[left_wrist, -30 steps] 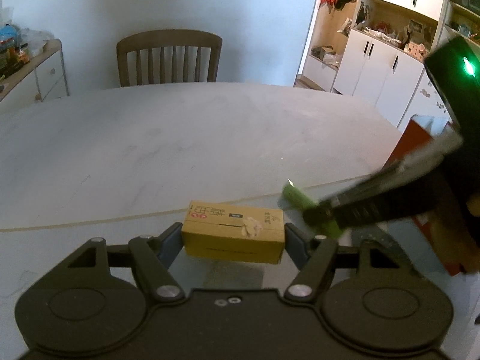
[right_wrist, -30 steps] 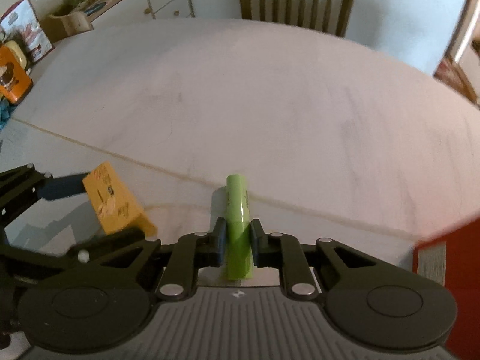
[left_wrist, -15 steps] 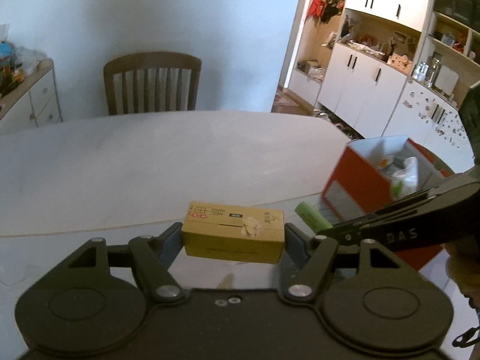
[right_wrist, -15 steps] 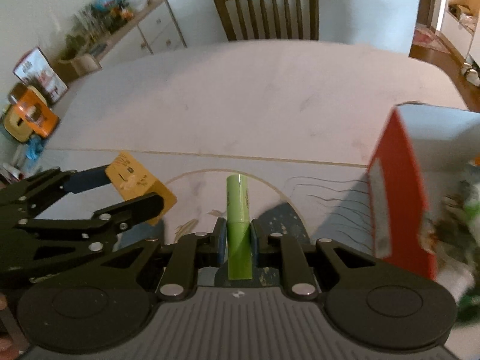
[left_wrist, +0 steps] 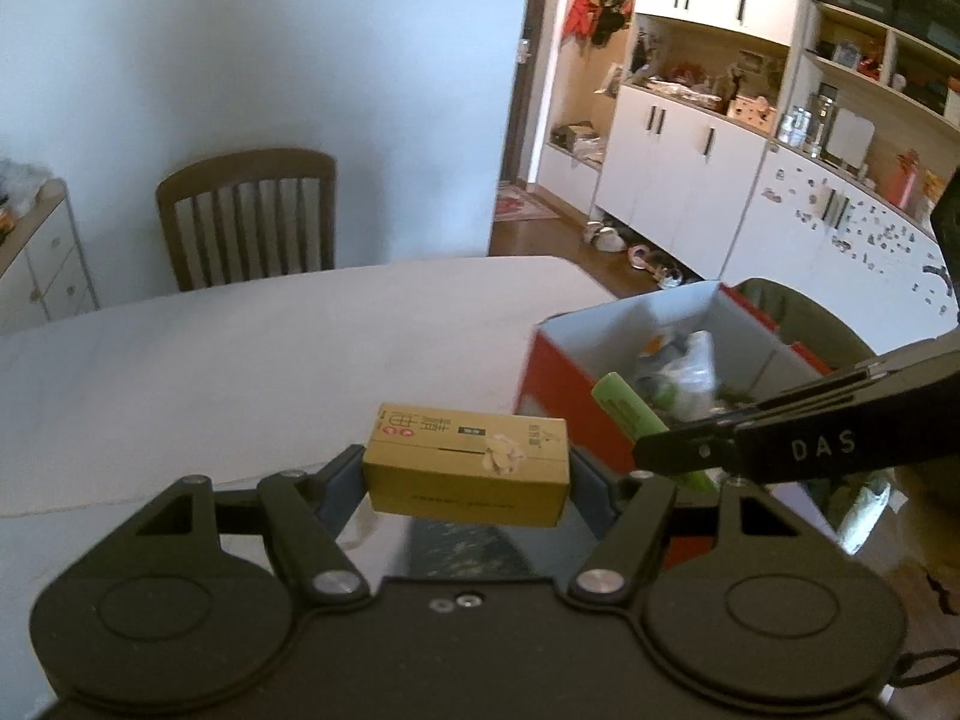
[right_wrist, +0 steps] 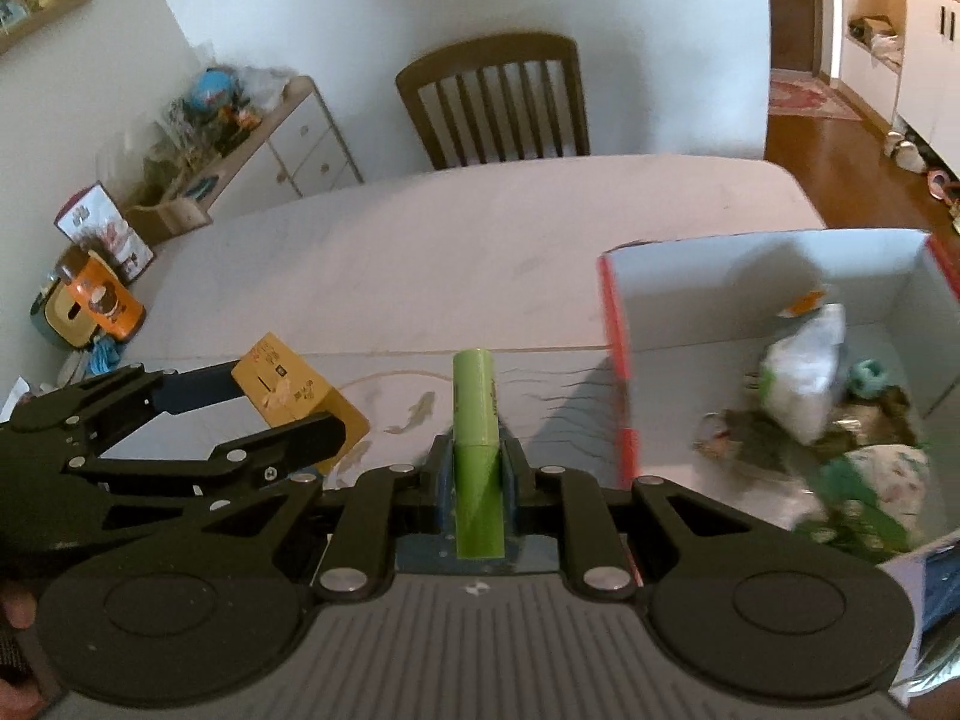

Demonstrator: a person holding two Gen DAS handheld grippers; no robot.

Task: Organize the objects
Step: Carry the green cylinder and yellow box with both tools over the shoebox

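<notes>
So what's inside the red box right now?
The red box holds a jumble: a white plastic bag, a teal ring-shaped piece, and green and patterned items. Whatever lies beneath the pile is covered.

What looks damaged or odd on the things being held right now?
The yellow box in the left gripper has a torn, scuffed patch on its top front edge. The green cylinder in the right gripper looks intact.

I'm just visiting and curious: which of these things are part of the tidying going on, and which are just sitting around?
Part of the job:
- yellow box, held by the left gripper
- green tube, held by the right gripper
- red bin, already holding odds and ends

Just lying about:
- wooden chair
- sideboard with clutter
- white cupboards
</notes>
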